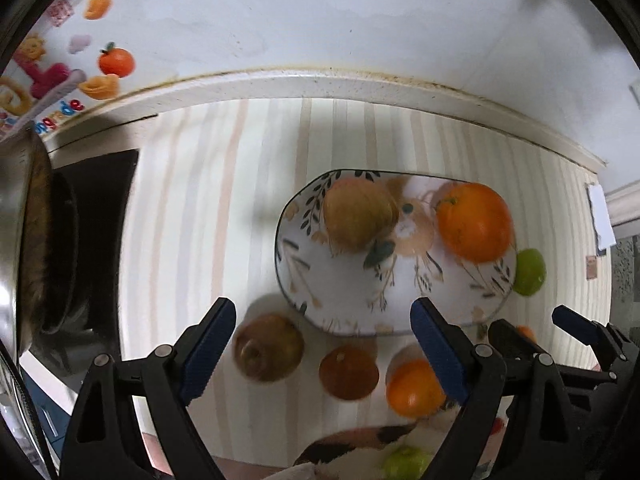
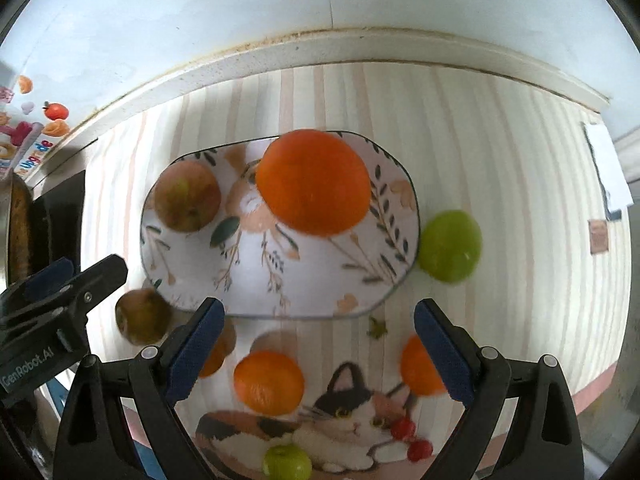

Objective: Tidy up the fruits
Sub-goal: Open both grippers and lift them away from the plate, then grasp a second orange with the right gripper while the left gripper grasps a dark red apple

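A flowered plate (image 1: 340,292) (image 2: 312,272) lies on the striped cloth. It holds a brownish apple (image 1: 358,214) (image 2: 187,196) and a big orange (image 1: 474,222) (image 2: 314,182). A green apple (image 1: 530,272) (image 2: 450,246) touches the plate's right rim. In front of the plate lie a brown fruit (image 1: 268,348) (image 2: 142,316), a dark orange fruit (image 1: 348,372), an orange (image 1: 414,388) (image 2: 268,382), another orange (image 2: 420,366) and a small green fruit (image 2: 286,462). My left gripper (image 1: 324,306) (image 2: 80,270) and right gripper (image 2: 319,305) (image 1: 532,320) hang above the fruit, pointing down. Both are open and hold nothing.
A metal pan (image 1: 24,240) sits on a dark stove at the left. A white ledge (image 1: 320,84) and a wall with fruit stickers (image 1: 114,62) close the back. The cloth bears a cat print (image 2: 352,412) near its front edge. A paper (image 1: 600,216) lies at the right.
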The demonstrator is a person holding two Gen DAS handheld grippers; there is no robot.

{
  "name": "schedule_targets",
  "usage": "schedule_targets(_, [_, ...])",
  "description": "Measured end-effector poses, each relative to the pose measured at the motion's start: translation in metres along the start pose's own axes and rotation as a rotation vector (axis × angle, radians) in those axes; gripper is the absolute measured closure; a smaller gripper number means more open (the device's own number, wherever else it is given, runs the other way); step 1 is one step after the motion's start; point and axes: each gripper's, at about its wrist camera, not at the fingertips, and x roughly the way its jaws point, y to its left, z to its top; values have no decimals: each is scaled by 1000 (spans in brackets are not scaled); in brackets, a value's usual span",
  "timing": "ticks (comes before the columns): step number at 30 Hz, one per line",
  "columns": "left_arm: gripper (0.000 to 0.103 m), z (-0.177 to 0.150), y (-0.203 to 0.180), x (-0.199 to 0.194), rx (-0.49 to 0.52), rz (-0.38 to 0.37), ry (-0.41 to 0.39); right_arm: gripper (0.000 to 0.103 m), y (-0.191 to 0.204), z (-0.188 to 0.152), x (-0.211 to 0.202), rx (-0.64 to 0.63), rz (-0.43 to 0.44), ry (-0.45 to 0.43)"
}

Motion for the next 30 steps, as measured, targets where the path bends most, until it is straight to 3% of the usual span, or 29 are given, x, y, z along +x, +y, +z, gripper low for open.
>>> schedule_targets(10, [14, -44, 4, -55, 32, 4, -125, 5, 9, -55, -65, 4, 13, -129])
schedule_targets(16, [14, -73, 13, -66, 33, 1, -152, 5, 14, -79, -80, 12, 58, -144])
schedule_targets(22, [13, -87, 39, -26, -23, 27, -74, 5, 18, -95, -27, 12, 81, -32])
schedule_targets(30, [14, -68, 64, 44, -65, 72, 64, 10, 24, -93, 62, 9, 111, 84])
